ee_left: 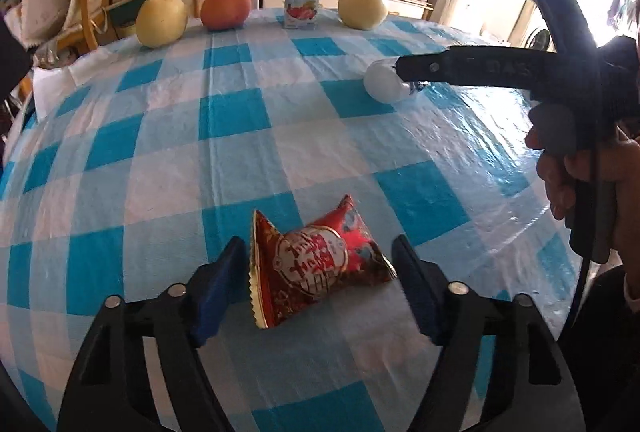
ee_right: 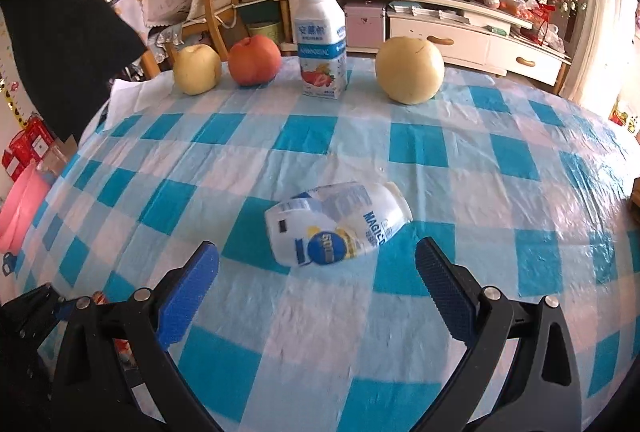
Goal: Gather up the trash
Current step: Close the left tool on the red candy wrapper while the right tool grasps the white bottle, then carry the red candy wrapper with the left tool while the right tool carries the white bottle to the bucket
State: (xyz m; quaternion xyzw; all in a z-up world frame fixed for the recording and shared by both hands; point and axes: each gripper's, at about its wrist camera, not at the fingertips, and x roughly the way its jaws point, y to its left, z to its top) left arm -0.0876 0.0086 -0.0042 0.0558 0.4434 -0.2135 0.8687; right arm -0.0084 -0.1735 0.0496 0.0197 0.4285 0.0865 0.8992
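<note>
A red snack wrapper (ee_left: 320, 264) lies on the blue checked tablecloth (ee_left: 240, 112), between the open fingers of my left gripper (ee_left: 320, 256). A crushed white bottle (ee_right: 340, 224) lies on its side just ahead of my open right gripper (ee_right: 316, 260), not between the fingers. In the left wrist view the same bottle (ee_left: 384, 82) shows as a white lump partly hidden behind the right gripper's finger (ee_left: 460, 66). Both grippers are empty.
At the table's far edge stand a yellow pear (ee_right: 197, 69), a red apple (ee_right: 254, 60), an upright yogurt bottle (ee_right: 322, 44) and a second pear (ee_right: 410, 70). A pink tub (ee_right: 20, 208) sits off the table to the left. Chairs and cabinets stand behind.
</note>
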